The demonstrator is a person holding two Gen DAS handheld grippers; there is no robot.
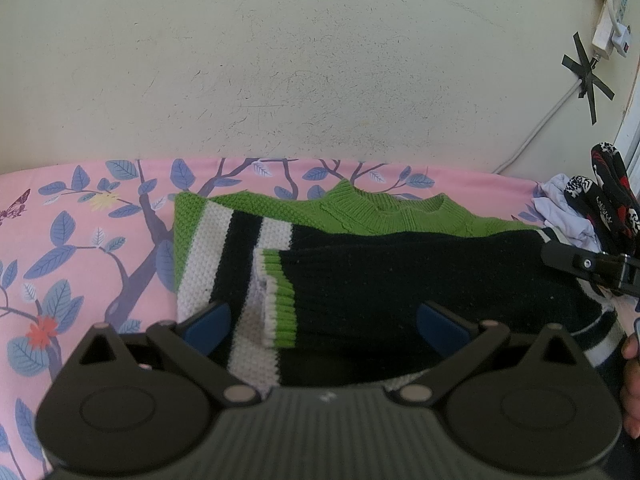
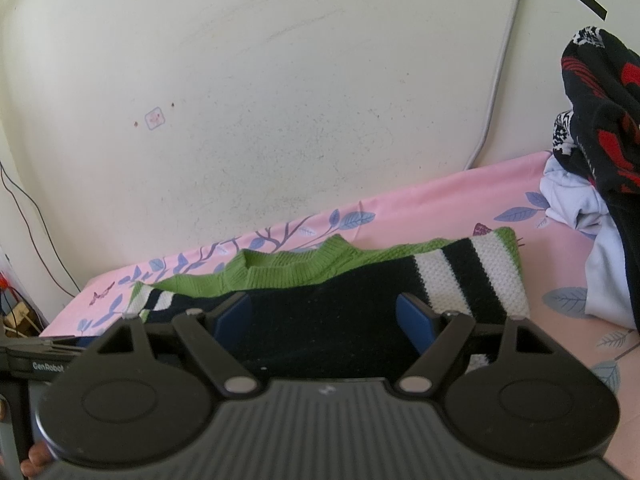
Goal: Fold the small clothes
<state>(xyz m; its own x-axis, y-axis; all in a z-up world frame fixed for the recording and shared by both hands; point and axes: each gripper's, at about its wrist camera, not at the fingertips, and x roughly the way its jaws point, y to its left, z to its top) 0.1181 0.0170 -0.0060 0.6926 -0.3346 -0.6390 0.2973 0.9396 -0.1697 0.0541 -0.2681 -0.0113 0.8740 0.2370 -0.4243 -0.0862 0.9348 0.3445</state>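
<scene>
A knitted sweater (image 1: 400, 280) in black with green and white stripes lies folded on the pink leaf-print bedsheet (image 1: 80, 248), its green collar toward the wall. A green-cuffed sleeve is folded across its front. My left gripper (image 1: 324, 320) hovers wide open over the sweater's near left part, its blue pads apart from the knit. My right gripper (image 2: 324, 316) stands open over the black body of the sweater (image 2: 328, 312), nothing pinched between its pads. The right gripper's black finger (image 1: 580, 264) shows at the right edge of the left wrist view.
A pile of other clothes (image 2: 592, 168), black-red patterned and white, sits on the sheet at the right. The cream wall (image 1: 320, 80) rises right behind the bed, with a taped cable and power strip (image 1: 608, 28). A hand (image 1: 632, 380) shows at the right edge.
</scene>
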